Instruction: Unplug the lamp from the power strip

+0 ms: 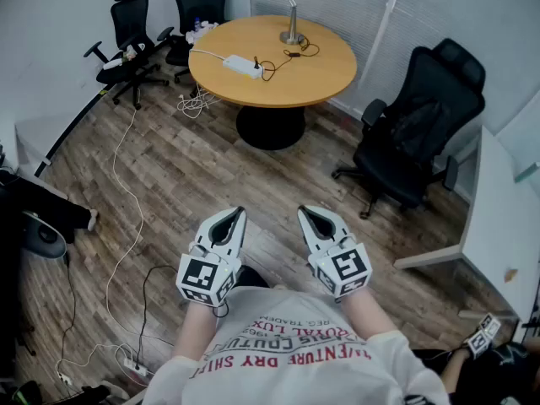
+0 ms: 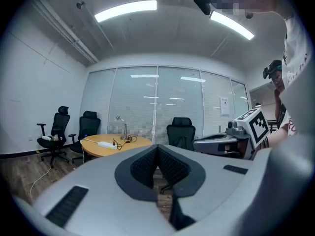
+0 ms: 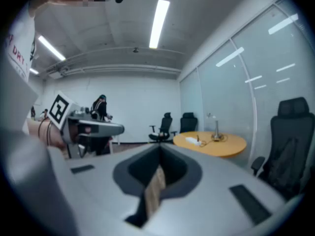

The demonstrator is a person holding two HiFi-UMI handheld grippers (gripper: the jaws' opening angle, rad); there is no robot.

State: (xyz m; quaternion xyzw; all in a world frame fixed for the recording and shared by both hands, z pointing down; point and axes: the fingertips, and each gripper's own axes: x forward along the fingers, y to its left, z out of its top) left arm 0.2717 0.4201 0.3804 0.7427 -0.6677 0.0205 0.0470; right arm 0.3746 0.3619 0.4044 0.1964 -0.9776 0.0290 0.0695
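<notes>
A silver desk lamp [image 1: 290, 13] stands at the far side of a round wooden table [image 1: 312, 78]. Its dark cord [image 1: 283, 60] runs to a white power strip [image 1: 241, 65] on the table's left part. Both grippers are held close to the person's chest, far from the table. My left gripper [image 1: 240, 215] is shut and holds nothing. My right gripper [image 1: 304, 213] is shut and empty too. The left gripper view shows the lamp [image 2: 123, 128] and the strip [image 2: 106, 144] small on the table [image 2: 135, 144]. In the right gripper view the lamp [image 3: 215, 129] and strip [image 3: 191, 140] sit on the distant table [image 3: 226, 146].
A black office chair [image 1: 415, 133] stands right of the table, two more black chairs [image 1: 132, 34] at the far left. A white cable [image 1: 126, 184] trails over the wooden floor to a second power strip [image 1: 133, 366] near the person's feet. A white desk [image 1: 498, 226] is at the right.
</notes>
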